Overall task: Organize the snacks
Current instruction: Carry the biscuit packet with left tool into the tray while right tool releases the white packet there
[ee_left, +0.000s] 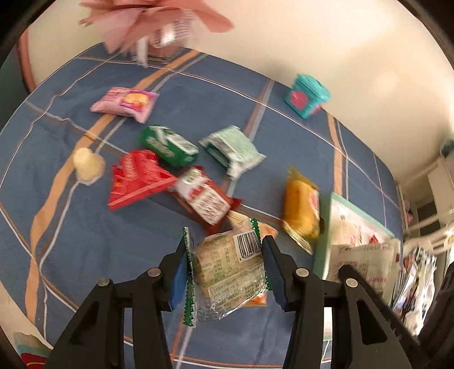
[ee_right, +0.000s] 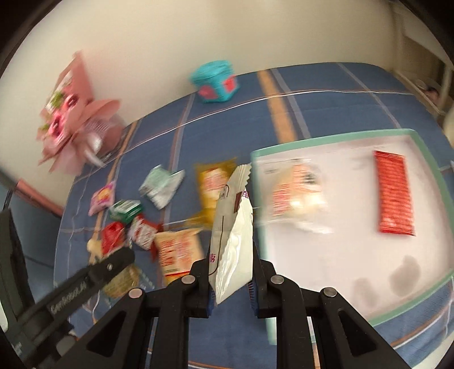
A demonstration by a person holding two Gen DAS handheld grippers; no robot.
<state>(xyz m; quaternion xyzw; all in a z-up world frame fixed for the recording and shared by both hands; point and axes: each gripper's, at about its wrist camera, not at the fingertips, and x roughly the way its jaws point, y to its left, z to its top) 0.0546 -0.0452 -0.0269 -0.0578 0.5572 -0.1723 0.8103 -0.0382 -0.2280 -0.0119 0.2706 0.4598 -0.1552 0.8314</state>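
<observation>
My left gripper (ee_left: 225,272) is shut on a clear green-edged snack packet (ee_left: 227,272) with a barcode, just above the blue bedsheet. My right gripper (ee_right: 231,279) is shut on a white packet (ee_right: 232,235), held upright at the left edge of the white tray (ee_right: 425,298). The tray holds a red packet (ee_right: 394,195) and a blurred clear packet (ee_right: 295,195). Several loose snacks lie on the sheet: a pink one (ee_left: 124,103), a green one (ee_left: 168,146), a pale mint one (ee_left: 234,149), red ones (ee_left: 136,178), a yellow one (ee_left: 302,211).
A teal box (ee_left: 308,95) stands by the wall at the back. A pink open carton (ee_left: 153,25) stands at the far left corner. The tray also shows at the right in the left wrist view (ee_left: 326,227). Clutter lies beyond the bed's right edge.
</observation>
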